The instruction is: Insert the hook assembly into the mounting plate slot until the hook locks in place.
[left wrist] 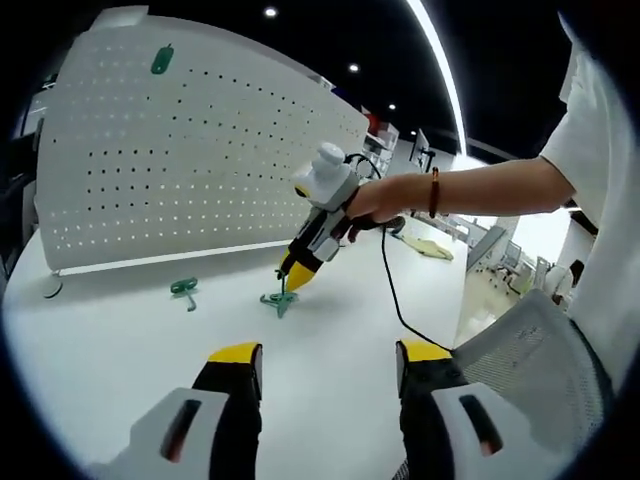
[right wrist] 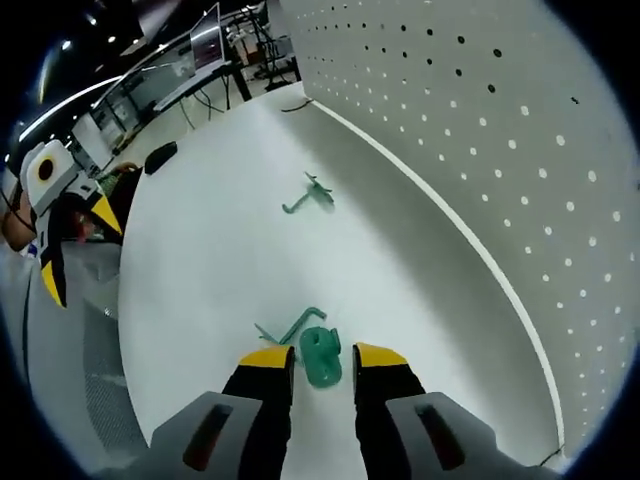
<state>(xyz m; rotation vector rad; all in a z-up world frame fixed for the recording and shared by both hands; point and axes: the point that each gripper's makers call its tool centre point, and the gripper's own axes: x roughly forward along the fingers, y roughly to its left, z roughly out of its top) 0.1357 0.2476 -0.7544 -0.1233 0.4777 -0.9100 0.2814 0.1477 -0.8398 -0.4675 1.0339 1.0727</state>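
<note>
So the left gripper [left wrist: 327, 358] was hanging back over the white table [left wrist: 130, 370], jaws spread wide with nothing between them. From its view you could see the whole white pegboard [left wrist: 180, 150] standing upright at the back of the table, with one green hook [left wrist: 162, 60] already hung near its top left corner. That hung hook was something the other camera didn't catch.

The left gripper view also had the right gripper [left wrist: 292, 276] reaching in, held by a person's hand [left wrist: 372, 200], tip pointed down at a green hook [left wrist: 279, 300] on the table. Another loose green hook [left wrist: 185, 290] lay to its left, well apart.

The right gripper view gave the close-up: the right gripper [right wrist: 322, 362] had the green hook [right wrist: 320, 357] sitting between its yellow-tipped jaws, which stood fairly narrow. Whether they were actually pinching it, I honestly couldn't tell. The far hook [right wrist: 310, 195] lay further along, near the pegboard [right wrist: 480, 150] base.
</note>
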